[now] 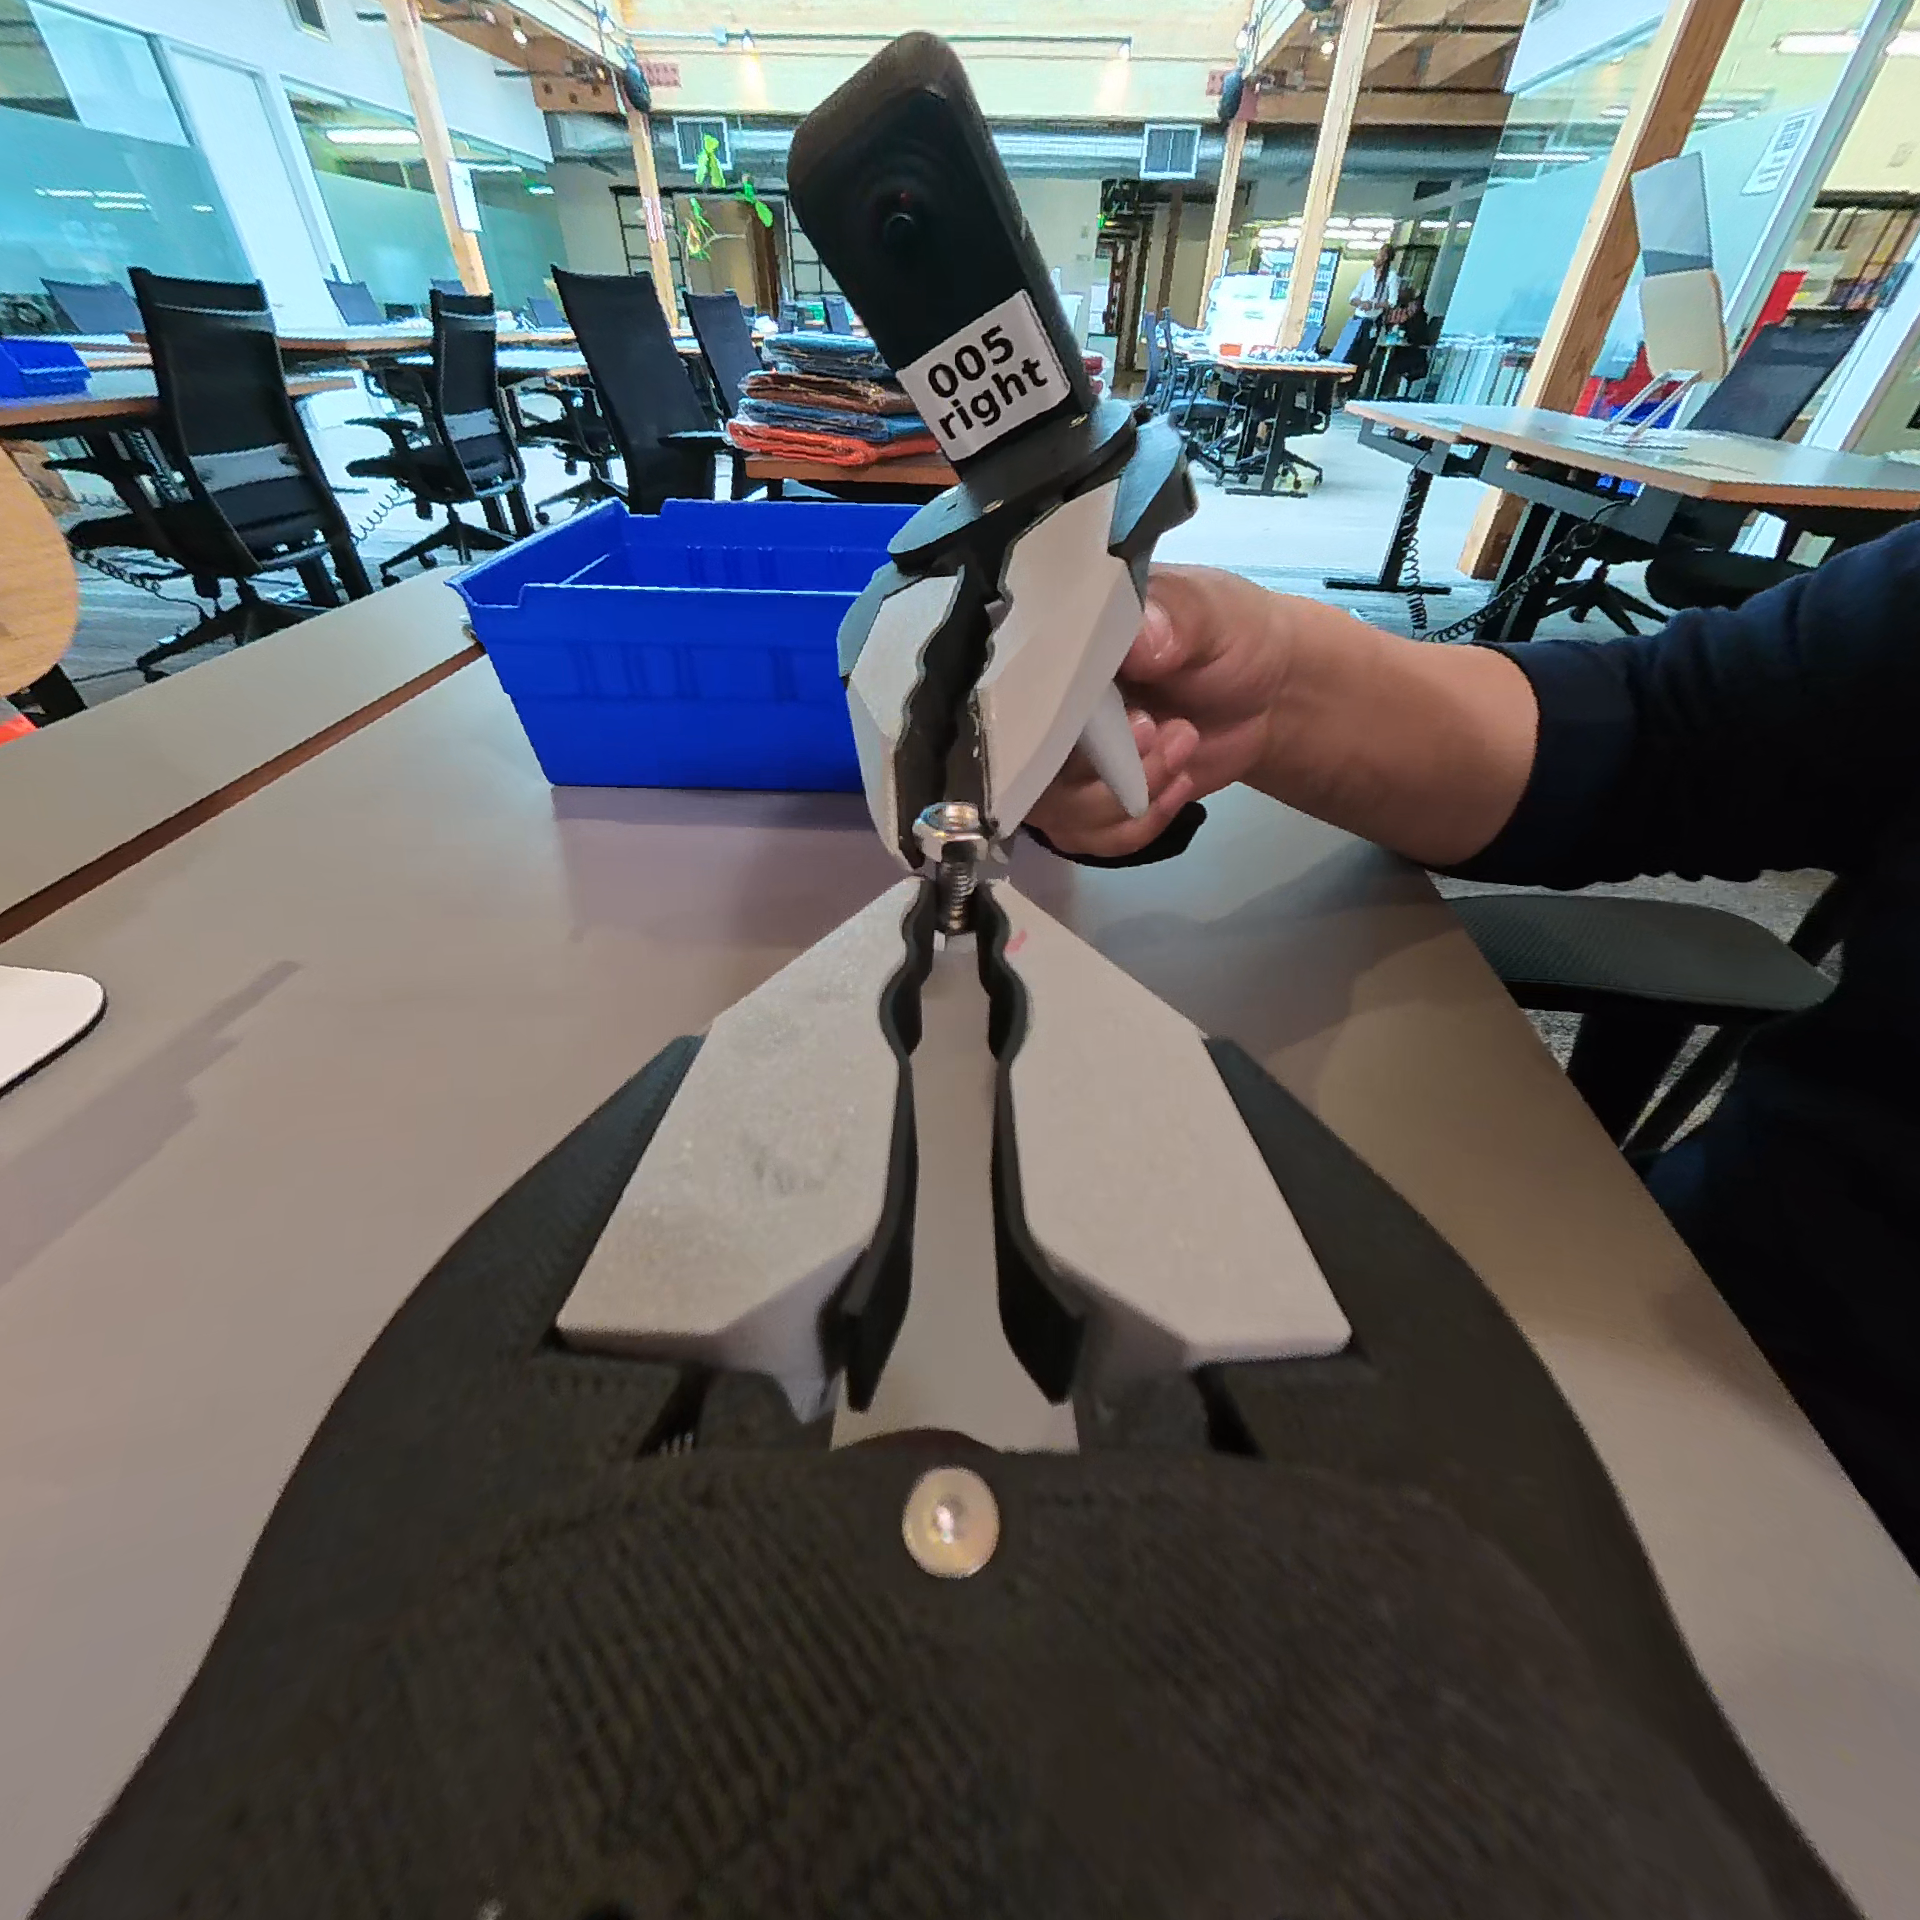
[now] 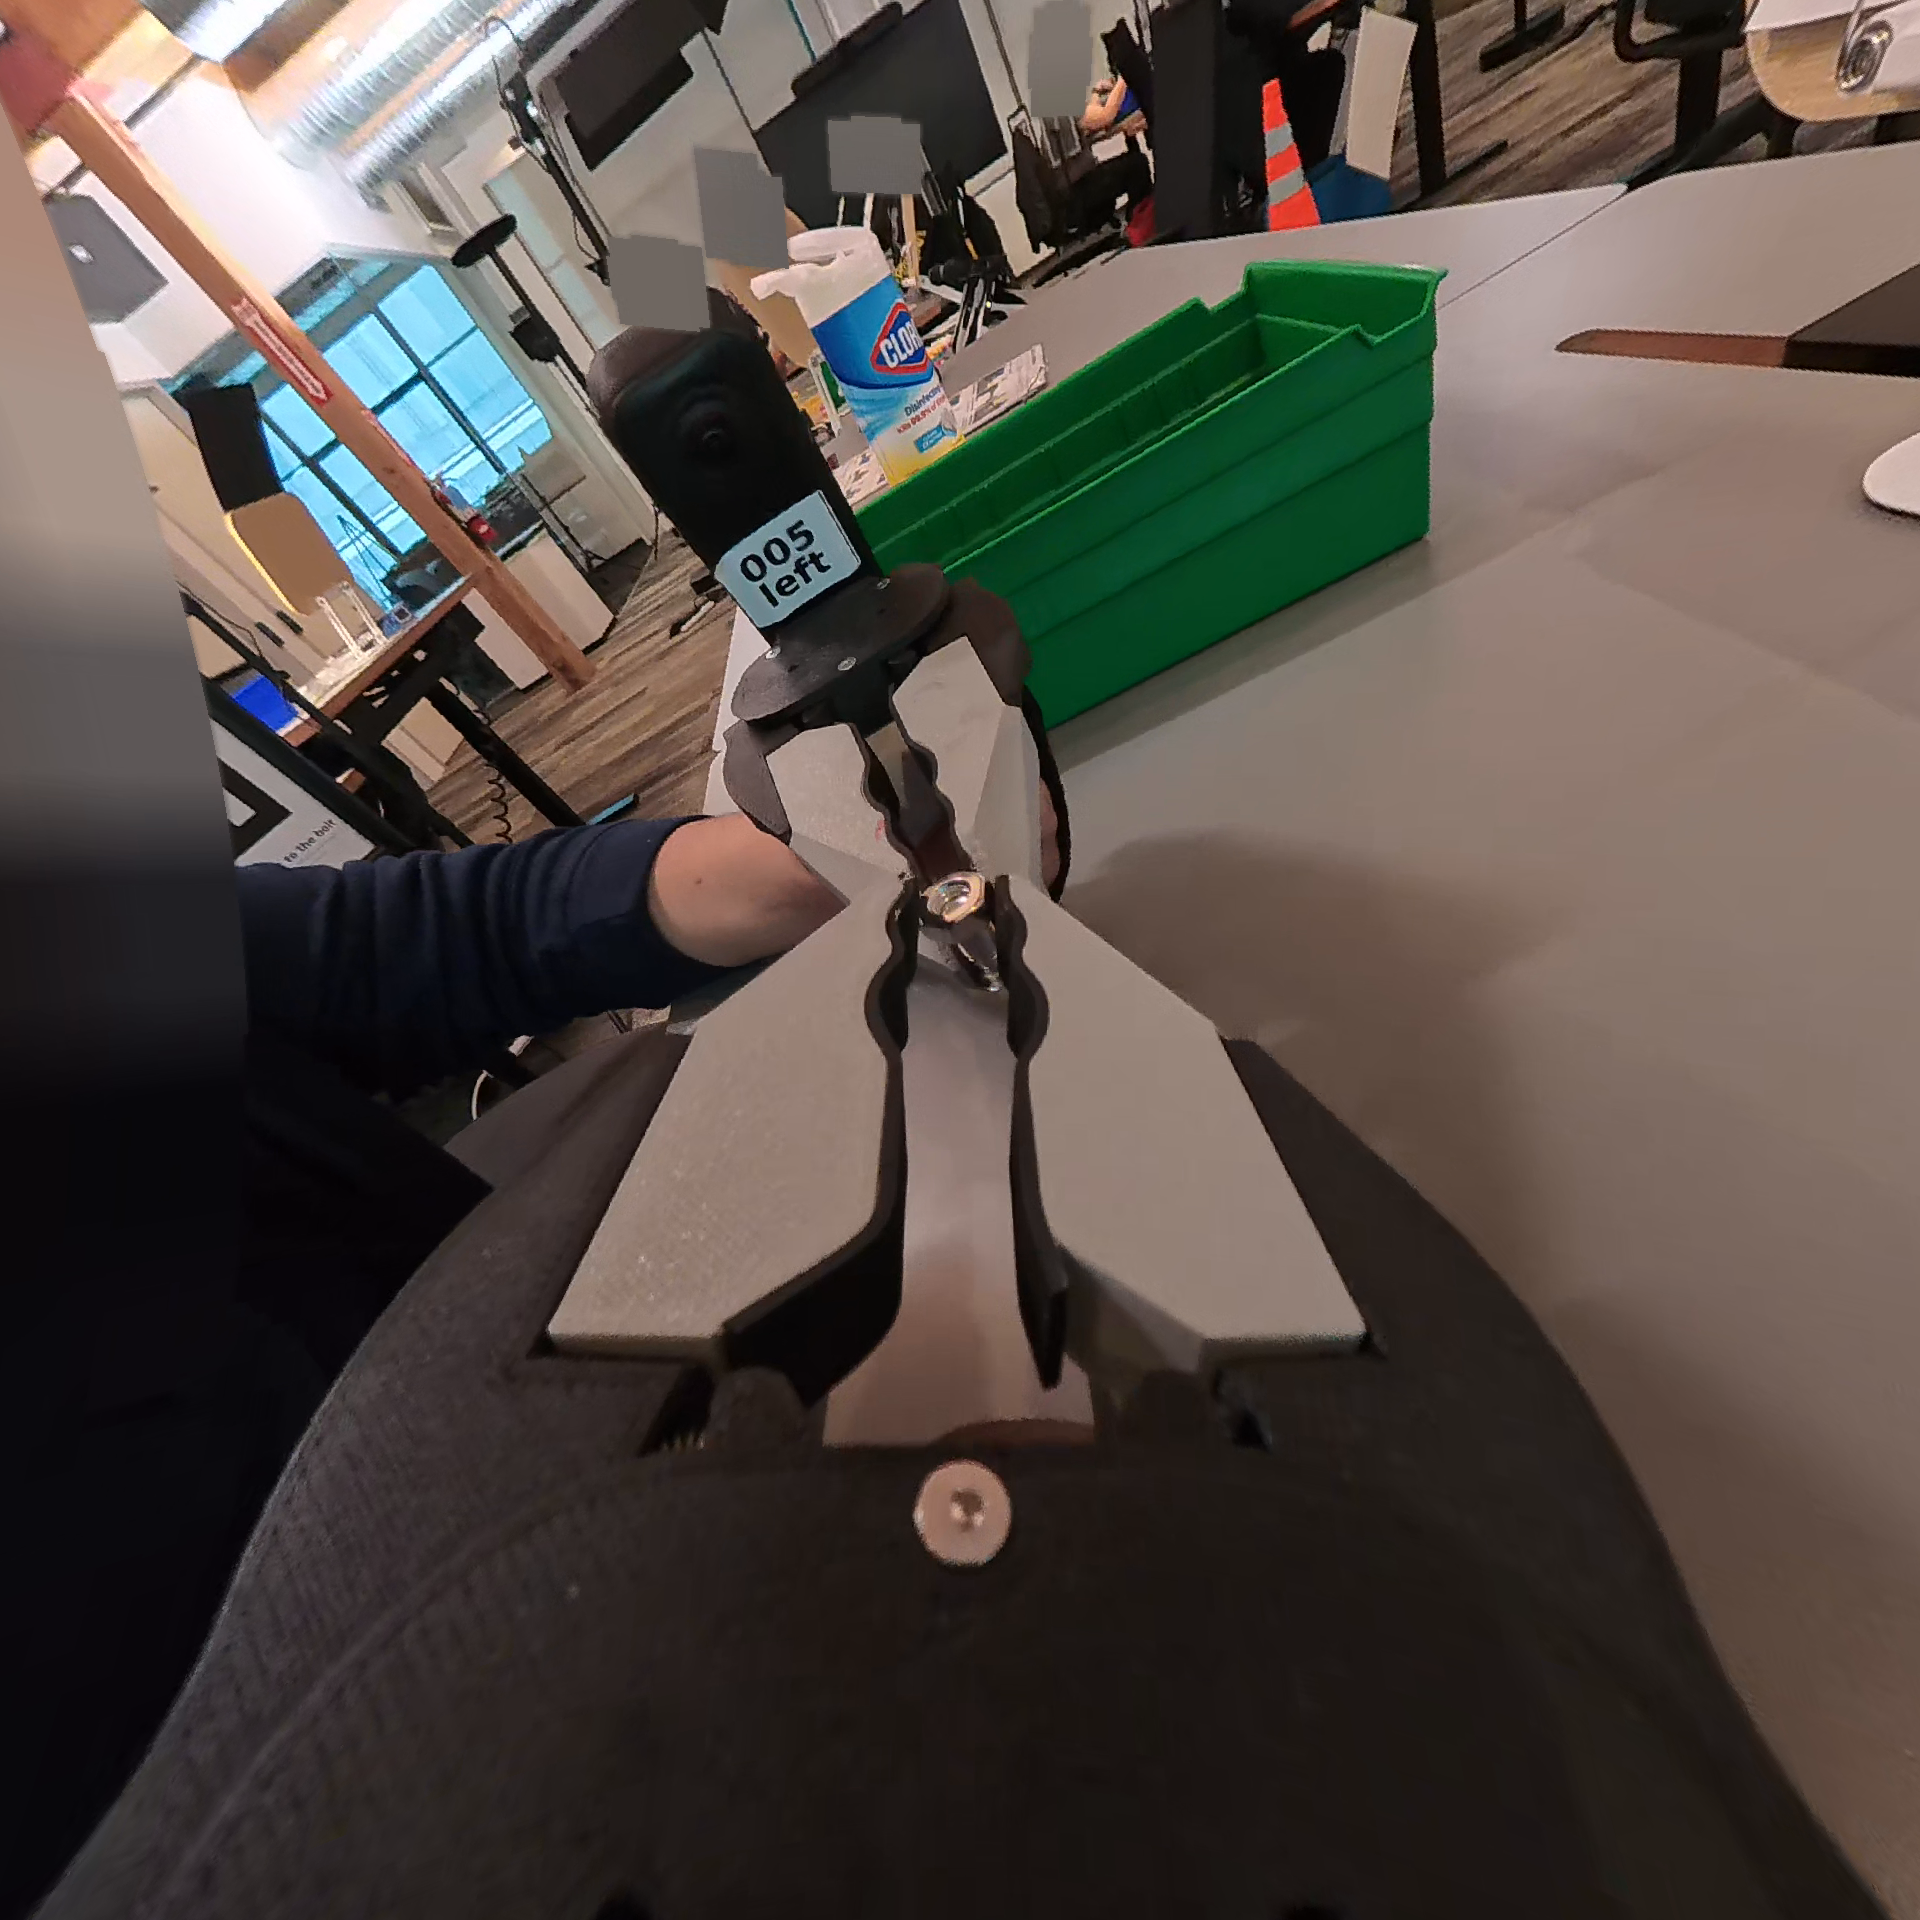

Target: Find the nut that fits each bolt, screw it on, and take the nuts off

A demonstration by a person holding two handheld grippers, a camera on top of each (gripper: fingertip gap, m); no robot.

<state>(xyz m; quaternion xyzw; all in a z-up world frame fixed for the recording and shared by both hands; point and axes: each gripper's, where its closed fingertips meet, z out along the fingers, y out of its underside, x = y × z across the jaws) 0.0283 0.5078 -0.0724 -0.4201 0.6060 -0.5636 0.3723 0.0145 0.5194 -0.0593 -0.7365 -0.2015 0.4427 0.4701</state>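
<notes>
In the left wrist view my left gripper (image 1: 951, 906) is shut on the threaded shaft of a silver bolt (image 1: 953, 902) and holds it above the grey table (image 1: 416, 987). My right gripper (image 1: 951, 844) comes down from above and is shut on a silver hex nut (image 1: 948, 831) that sits on the bolt. In the right wrist view my right gripper (image 2: 951, 914) closes on the nut (image 2: 951, 898), with the bolt (image 2: 979, 958) running between its fingers. The left gripper (image 2: 935, 871) meets it tip to tip from the far side. The bolt's head is hidden.
A blue bin (image 1: 675, 665) stands on the table behind the grippers. A green bin (image 2: 1195, 499) and a wipes canister (image 2: 883, 353) stand at the far side. A white object (image 1: 42, 1018) lies at the left edge. A person's hand (image 1: 1247, 717) and dark sleeve (image 2: 468, 935) hold the grippers.
</notes>
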